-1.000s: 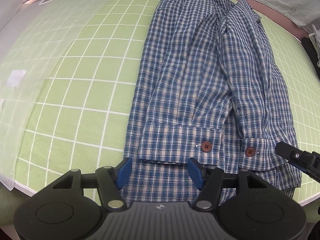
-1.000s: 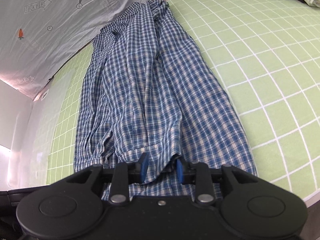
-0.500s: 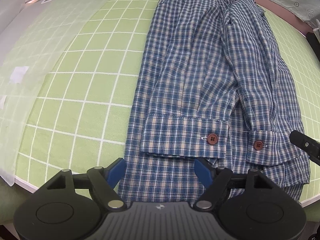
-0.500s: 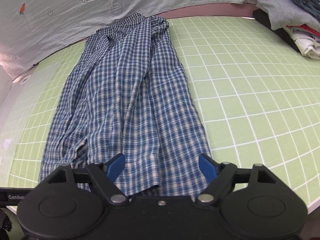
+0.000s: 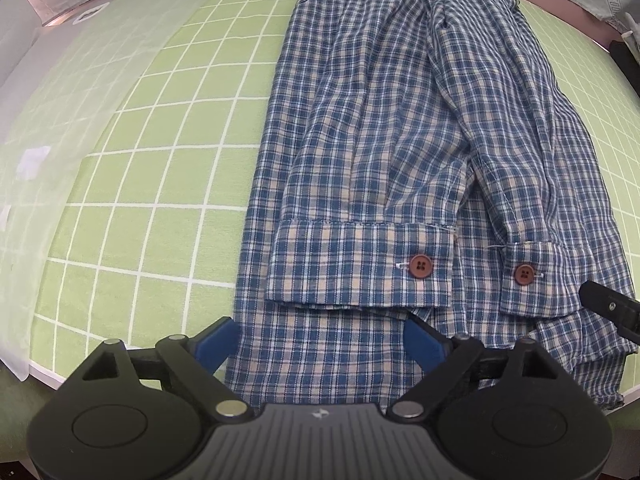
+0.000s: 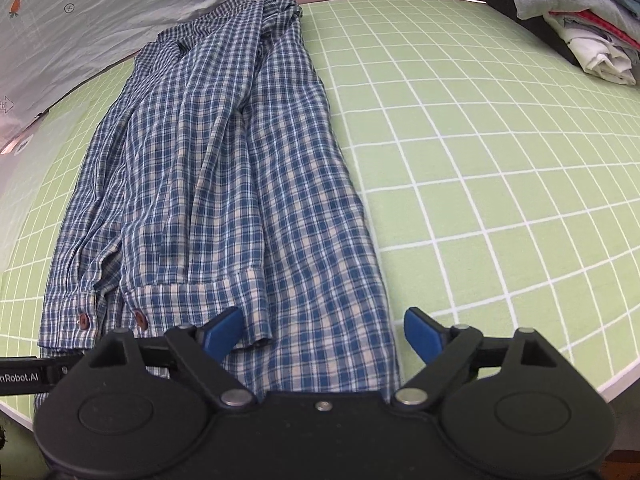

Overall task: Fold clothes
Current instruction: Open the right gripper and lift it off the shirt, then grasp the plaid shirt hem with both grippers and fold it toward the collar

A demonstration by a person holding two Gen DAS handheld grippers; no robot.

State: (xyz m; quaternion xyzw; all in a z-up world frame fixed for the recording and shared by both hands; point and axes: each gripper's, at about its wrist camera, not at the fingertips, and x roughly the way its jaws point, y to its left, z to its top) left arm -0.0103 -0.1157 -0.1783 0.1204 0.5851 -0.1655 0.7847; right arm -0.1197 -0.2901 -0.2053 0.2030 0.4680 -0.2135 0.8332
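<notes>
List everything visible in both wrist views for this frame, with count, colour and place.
shirt: 1, blue and cream check, lying lengthwise on the mat, sleeves folded in
cuff buttons: 2, reddish brown, near hem end
mat: 1, green with white grid, under the shirt
sheet: 1, pale grey, printed, behind the mat
clothes pile: 1, mixed colours, far right
left gripper: 1, black with blue pads, open over the hem
right gripper: 1, same, open over the hem

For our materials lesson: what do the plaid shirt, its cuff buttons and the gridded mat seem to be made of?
Plaid shirt: thin woven cloth, probably cotton, matte; it creases softly.
Cuff buttons: reddish-brown, four-holed, likely plastic, perhaps wood.
Gridded mat: smooth green sheet with printed white lines, probably vinyl or rubber, matte.
</notes>
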